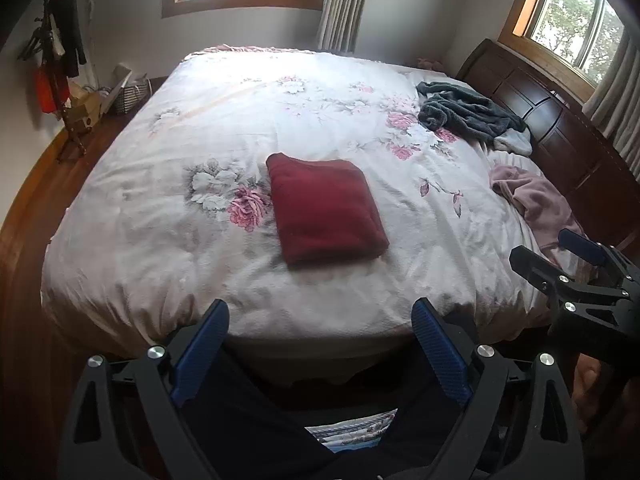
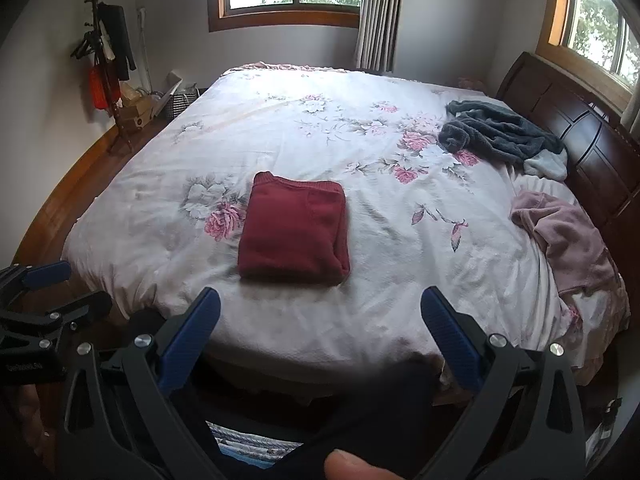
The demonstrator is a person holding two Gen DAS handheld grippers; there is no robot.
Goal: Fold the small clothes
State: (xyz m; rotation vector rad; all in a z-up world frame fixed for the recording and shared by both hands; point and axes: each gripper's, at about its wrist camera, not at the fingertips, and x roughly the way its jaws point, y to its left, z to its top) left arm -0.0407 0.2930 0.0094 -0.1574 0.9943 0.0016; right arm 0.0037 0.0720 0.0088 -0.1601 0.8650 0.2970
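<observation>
The left gripper (image 1: 320, 322) and the right gripper (image 2: 320, 310) both hung with fingers spread wide, holding nothing, at the near edge of the bed (image 1: 160, 208). A folded red garment (image 2: 294, 230) lay flat mid-bed, just ahead of both and untouched. A grey garment (image 2: 500, 134) and a pink garment (image 2: 560, 236) lay crumpled near the headboard (image 2: 580, 136). A basket (image 1: 130, 96) stood beyond the bed; its contents were unclear.

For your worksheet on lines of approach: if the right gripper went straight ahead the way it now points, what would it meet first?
Most likely the folded red garment. The right gripper, open and empty, points over the near edge of the floral bedspread toward it. If angled lower, it might touch the bedspread first; depth is unclear.
</observation>
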